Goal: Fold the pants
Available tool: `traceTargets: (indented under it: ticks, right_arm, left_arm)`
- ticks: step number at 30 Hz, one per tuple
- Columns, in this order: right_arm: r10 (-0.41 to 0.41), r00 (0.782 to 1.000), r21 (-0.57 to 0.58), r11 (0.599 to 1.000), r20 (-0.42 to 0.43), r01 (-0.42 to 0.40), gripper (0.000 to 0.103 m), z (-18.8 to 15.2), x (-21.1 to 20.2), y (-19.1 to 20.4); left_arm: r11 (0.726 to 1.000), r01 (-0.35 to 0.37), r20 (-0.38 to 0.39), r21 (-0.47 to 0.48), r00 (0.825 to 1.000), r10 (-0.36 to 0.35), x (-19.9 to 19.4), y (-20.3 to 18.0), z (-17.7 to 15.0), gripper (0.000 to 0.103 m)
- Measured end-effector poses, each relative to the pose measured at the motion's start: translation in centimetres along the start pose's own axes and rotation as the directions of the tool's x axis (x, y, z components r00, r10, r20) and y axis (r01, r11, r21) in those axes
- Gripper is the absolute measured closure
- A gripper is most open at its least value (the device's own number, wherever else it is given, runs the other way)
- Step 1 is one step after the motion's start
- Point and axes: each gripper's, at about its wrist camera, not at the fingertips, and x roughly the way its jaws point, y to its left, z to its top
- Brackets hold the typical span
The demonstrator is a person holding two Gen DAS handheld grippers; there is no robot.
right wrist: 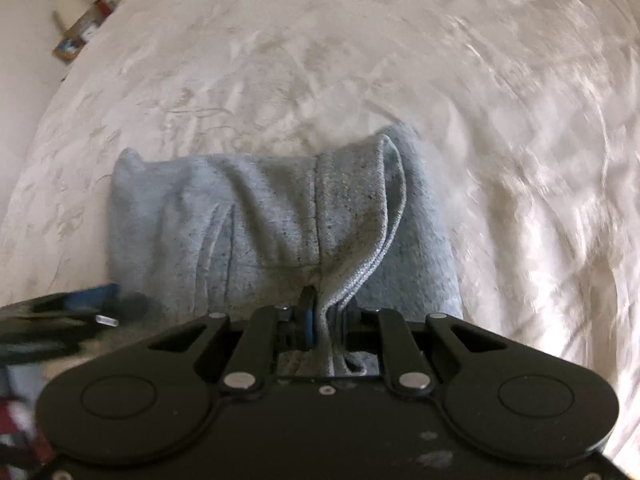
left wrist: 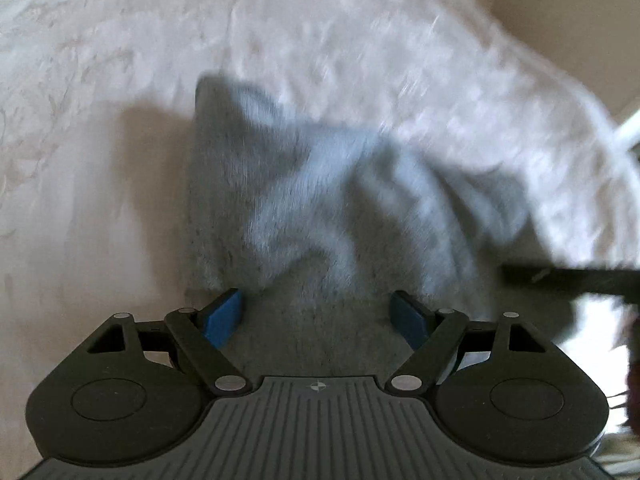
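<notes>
Grey pants (left wrist: 320, 200) lie bunched on a white bedspread (left wrist: 100, 120). My left gripper (left wrist: 318, 316) is open, its blue pads (left wrist: 224, 316) spread wide just above the near part of the pants, holding nothing. In the right wrist view the pants (right wrist: 260, 220) lie as a folded grey bundle. My right gripper (right wrist: 320, 320) is shut on a folded hem edge of the pants at their near side. The right gripper shows blurred at the right edge of the left wrist view (left wrist: 572, 276). The left gripper shows blurred at the left edge of the right wrist view (right wrist: 72, 312).
The white bedspread (right wrist: 400, 60) spreads around the pants on all sides. A small shelf with objects (right wrist: 80, 28) stands beyond the bed's far left corner. The floor (left wrist: 580, 20) shows past the bed's right edge.
</notes>
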Motion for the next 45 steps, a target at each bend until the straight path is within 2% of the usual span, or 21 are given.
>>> traceTargets:
  ticks: [2, 7, 10, 14, 18, 20, 22, 29, 32, 36, 38, 45]
  right_arm:
    - [0.027, 0.999, -0.044, 0.999, 0.028, -0.026, 0.09, 0.0, -1.1, -0.1]
    - [0.087, 0.988, -0.187, 0.98, 0.124, -0.063, 0.09, 0.5, -4.0, 0.2]
    - [0.068, 0.995, -0.139, 0.989, 0.071, -0.058, 0.089, 0.8, -1.5, -1.7]
    - [0.043, 0.999, -0.13, 0.991, 0.011, -0.041, 0.084, 0.3, 1.3, -3.2]
    - [0.017, 1.0, -0.163, 0.987, 0.024, -0.013, 0.07, 0.1, 1.2, -3.3]
    - [0.019, 0.999, -0.163, 0.987, 0.028, -0.014, 0.067, -0.1, 0.7, -3.7]
    - [0.01, 0.999, -0.165, 0.986, 0.039, -0.003, 0.059, -0.5, 0.4, -3.8]
    - [-0.015, 0.999, -0.121, 0.992, 0.047, 0.02, 0.05, -1.9, -1.0, -4.3]
    - [-0.015, 0.998, -0.086, 0.996, 0.054, 0.019, 0.048, -2.1, -1.7, -4.6]
    - [-0.021, 0.989, -0.065, 0.997, 0.145, 0.03, 0.043, -1.6, -3.9, -4.5]
    - [-0.03, 0.984, -0.058, 0.997, 0.175, 0.041, 0.039, -1.0, -4.3, -4.2]
    - [-0.08, 0.982, -0.016, 0.996, 0.169, 0.083, 0.039, 1.4, -2.9, -2.9]
  left_arm:
    - [1.0, -0.016, 0.002, -0.021, 1.0, 0.016, 0.0, 0.0, -0.2, 0.023]
    - [0.996, -0.049, 0.079, -0.07, 0.995, 0.055, -2.2, -0.4, -0.1, 0.023]
    - [0.994, -0.07, 0.054, -0.086, 0.996, 0.075, -1.8, -0.8, -0.3, 0.022]
    - [0.994, -0.11, 0.007, -0.029, 0.994, 0.11, -1.3, -2.2, -2.1, 0.021]
    - [0.992, -0.112, 0.003, -0.052, 0.994, 0.113, -1.8, -2.2, -3.9, 0.015]
    - [0.99, -0.114, -0.002, -0.079, 0.993, 0.114, -2.0, -2.0, -4.3, 0.014]
    - [0.989, -0.114, -0.006, -0.09, 0.993, 0.114, -2.0, -1.8, -4.6, 0.013]
    - [0.993, -0.105, -0.035, -0.059, 0.994, 0.103, -2.9, -1.9, -5.1, 0.011]
    - [0.995, -0.099, -0.009, -0.022, 0.995, 0.099, -4.2, -2.1, -4.1, 0.011]
    - [0.995, -0.099, 0.064, 0.028, 0.993, 0.097, -5.4, -1.8, -0.9, 0.011]
    - [0.994, -0.104, 0.084, 0.037, 0.991, 0.101, -5.0, -1.3, 1.2, 0.011]
    - [0.987, -0.141, 0.093, 0.071, 0.987, 0.135, -1.6, 0.5, 7.5, 0.011]
